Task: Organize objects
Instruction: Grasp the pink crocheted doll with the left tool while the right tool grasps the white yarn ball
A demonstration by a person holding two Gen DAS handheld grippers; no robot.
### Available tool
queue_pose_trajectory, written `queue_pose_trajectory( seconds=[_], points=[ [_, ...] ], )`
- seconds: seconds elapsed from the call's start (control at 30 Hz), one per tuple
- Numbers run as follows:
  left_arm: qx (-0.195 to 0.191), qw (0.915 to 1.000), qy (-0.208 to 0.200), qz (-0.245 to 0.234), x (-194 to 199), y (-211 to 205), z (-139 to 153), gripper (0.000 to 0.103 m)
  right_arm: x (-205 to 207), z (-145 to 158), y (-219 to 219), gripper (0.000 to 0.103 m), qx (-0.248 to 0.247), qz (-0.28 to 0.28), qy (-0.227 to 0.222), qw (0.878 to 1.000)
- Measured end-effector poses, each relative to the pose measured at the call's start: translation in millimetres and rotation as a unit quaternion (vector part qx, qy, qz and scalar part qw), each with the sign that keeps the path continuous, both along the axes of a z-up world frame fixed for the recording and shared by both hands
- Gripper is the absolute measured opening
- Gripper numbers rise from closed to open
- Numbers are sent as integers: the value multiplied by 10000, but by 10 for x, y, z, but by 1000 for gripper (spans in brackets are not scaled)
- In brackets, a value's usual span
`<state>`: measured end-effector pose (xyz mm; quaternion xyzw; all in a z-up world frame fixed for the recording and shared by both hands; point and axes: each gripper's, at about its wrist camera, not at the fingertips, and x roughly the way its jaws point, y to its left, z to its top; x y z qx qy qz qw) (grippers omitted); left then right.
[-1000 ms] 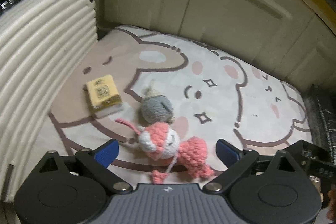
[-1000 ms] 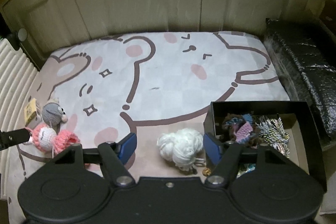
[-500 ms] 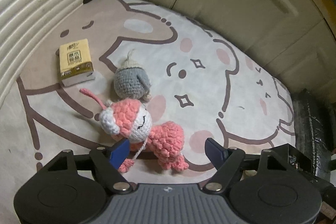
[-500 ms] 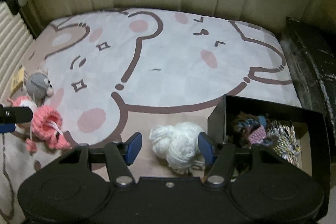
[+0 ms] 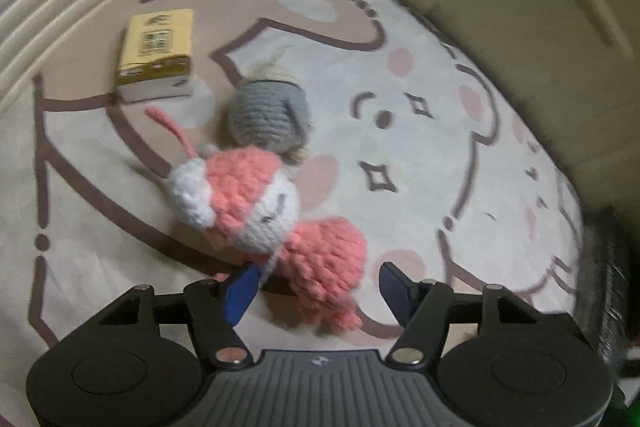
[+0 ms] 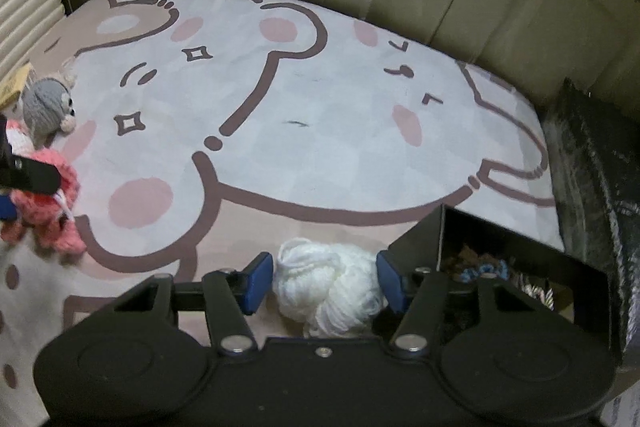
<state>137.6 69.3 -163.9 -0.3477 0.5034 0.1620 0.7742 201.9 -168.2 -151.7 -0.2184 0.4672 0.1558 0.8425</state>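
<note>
Fingers of the left gripper stand wide apart, holding nothing, with the pink crocheted doll lying between and just ahead of them on the printed mat. Its body sits inside the gap, its head farther out and to the left, so the long axis runs slantwise across the opening. Beyond it lie the grey crocheted toy and the yellow box. The right gripper also stands spread, straddling the white yarn ball, with the black box just to its right.
</note>
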Motion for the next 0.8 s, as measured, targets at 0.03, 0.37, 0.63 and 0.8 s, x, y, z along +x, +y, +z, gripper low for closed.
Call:
queue_pose_trajectory(
  seconds=[0.03, 0.37, 0.63, 0.8],
  points=[
    [24, 10000, 25, 68, 6, 11, -15, 67, -6, -13, 13, 58, -56, 47, -38, 10000],
    [-454, 9959, 5, 784, 45, 120, -159, 66, -71, -183, 129, 53, -857, 685, -371, 9933],
    [-587, 9950, 67, 801, 53, 121, -191, 46, -52, -116, 96, 42, -819, 684, -330, 9937],
    [-544, 9967, -54, 602, 57, 87, -106, 38, -25, -2, 18, 40, -371, 488, -104, 9981]
  ],
)
